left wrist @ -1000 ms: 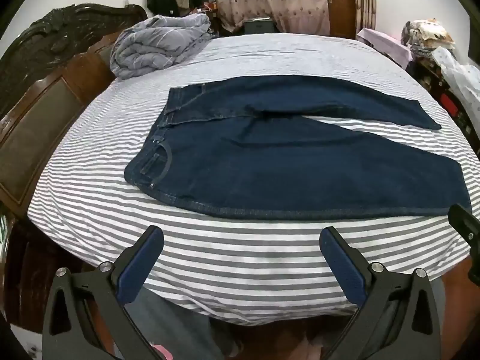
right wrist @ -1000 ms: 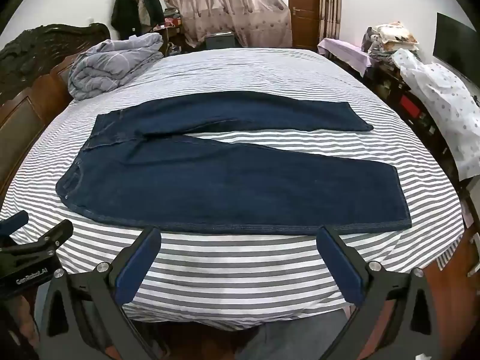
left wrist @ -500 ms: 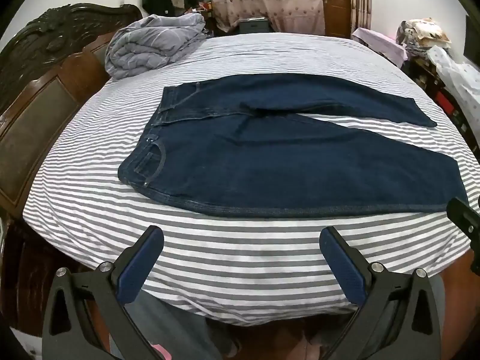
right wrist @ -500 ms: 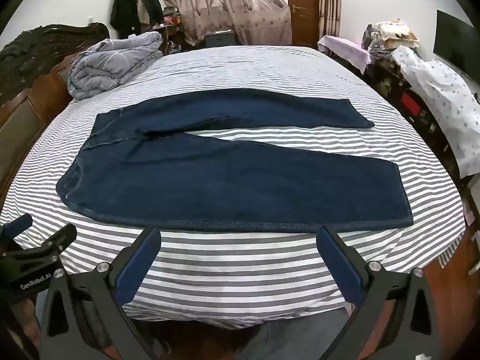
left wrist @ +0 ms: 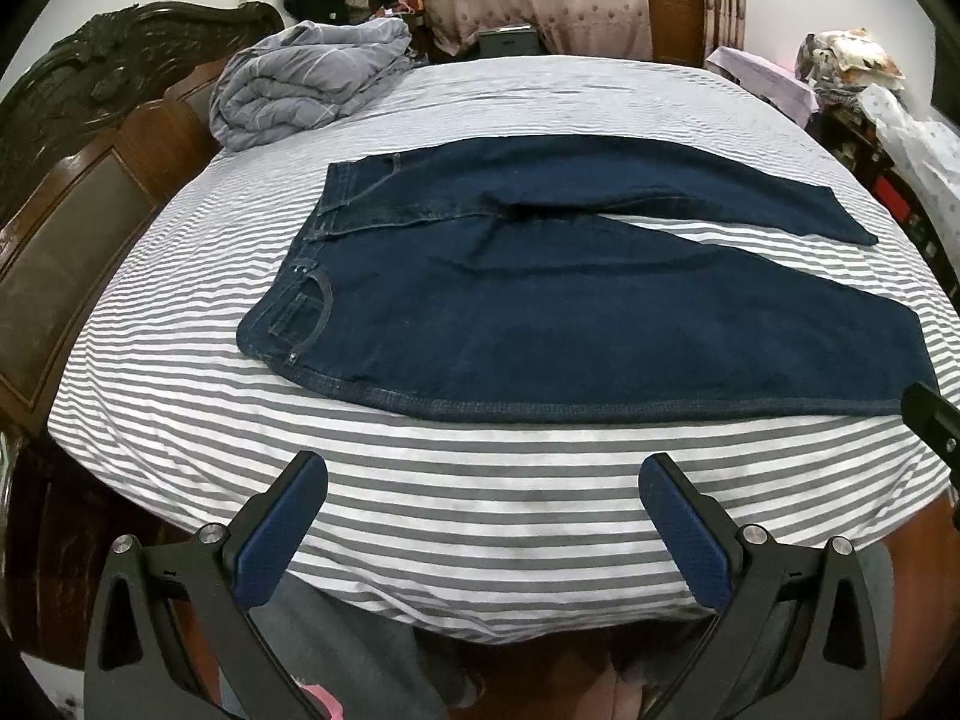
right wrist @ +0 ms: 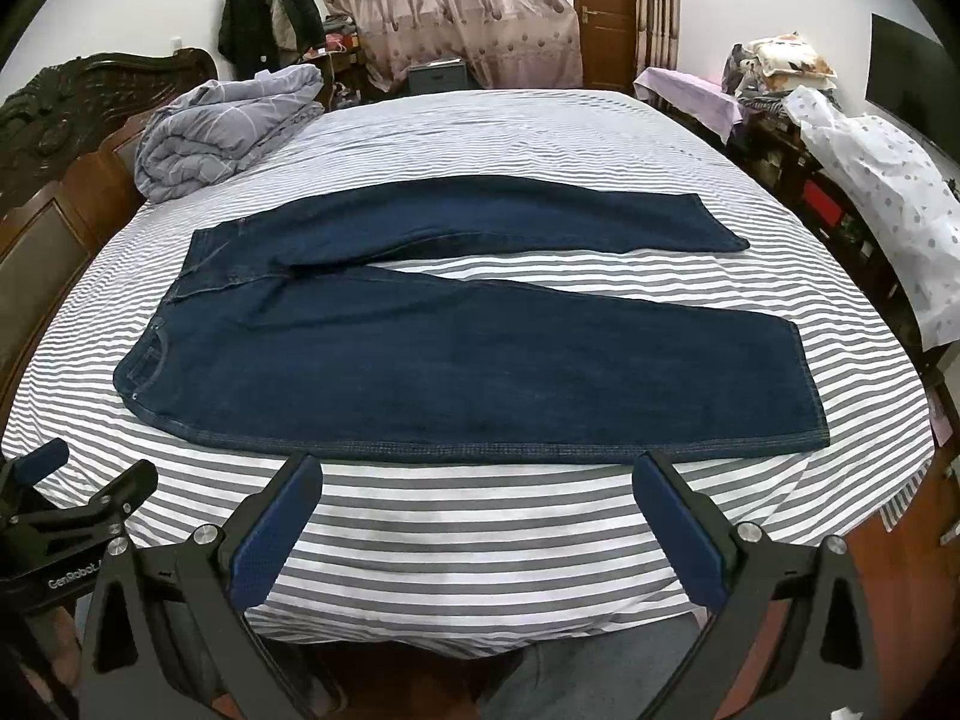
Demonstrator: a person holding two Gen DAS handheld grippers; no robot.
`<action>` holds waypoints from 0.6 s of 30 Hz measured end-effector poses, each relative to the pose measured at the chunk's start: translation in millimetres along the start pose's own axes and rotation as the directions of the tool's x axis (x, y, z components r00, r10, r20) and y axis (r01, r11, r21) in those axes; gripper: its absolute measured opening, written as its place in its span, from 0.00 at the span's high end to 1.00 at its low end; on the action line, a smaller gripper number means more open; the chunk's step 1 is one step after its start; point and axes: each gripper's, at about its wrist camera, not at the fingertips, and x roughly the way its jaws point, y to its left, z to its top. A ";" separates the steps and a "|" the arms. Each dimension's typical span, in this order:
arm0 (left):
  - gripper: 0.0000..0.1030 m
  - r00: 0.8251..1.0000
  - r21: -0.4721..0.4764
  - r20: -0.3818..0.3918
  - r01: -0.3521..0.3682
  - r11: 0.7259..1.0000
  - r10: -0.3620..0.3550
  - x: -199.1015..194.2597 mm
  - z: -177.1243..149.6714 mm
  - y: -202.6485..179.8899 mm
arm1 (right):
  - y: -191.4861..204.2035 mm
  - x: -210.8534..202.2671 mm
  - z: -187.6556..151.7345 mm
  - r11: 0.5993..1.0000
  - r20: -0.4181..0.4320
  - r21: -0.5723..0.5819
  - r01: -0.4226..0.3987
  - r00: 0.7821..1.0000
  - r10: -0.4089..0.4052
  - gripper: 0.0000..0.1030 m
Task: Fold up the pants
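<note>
Nearest the cameras, the left gripper (left wrist: pixel 483 480) and the right gripper (right wrist: pixel 477 480) are both hanging over the near edge of the bed (left wrist: pixel 480 516) with their blue-padded fingers spread wide, gripping nothing and touching no cloth. Just beyond them, toward 12 o'clock, the dark blue pants (right wrist: pixel 456 372) are lying flat on the grey-and-white striped sheet, waistband pointing to 9 o'clock and both legs running out toward 3 o'clock, splayed apart. Farther back, at about 10 o'clock, a bundled grey quilt (right wrist: pixel 222 126) is sitting beside the carved wooden headboard (left wrist: pixel 78 138).
</note>
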 end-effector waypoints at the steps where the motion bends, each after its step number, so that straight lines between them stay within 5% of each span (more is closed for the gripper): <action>1: 0.00 1.000 -0.003 -0.005 0.002 1.000 -0.002 0.7 -0.2 0.6 | -0.1 0.0 0.0 1.000 0.001 0.000 -0.002 1.000 0.002 0.00; 18: 0.00 1.000 -0.018 -0.028 0.013 1.000 -0.013 5.5 -1.5 6.1 | 0.6 3.1 -4.1 1.000 -0.008 -0.001 0.000 1.000 0.000 0.00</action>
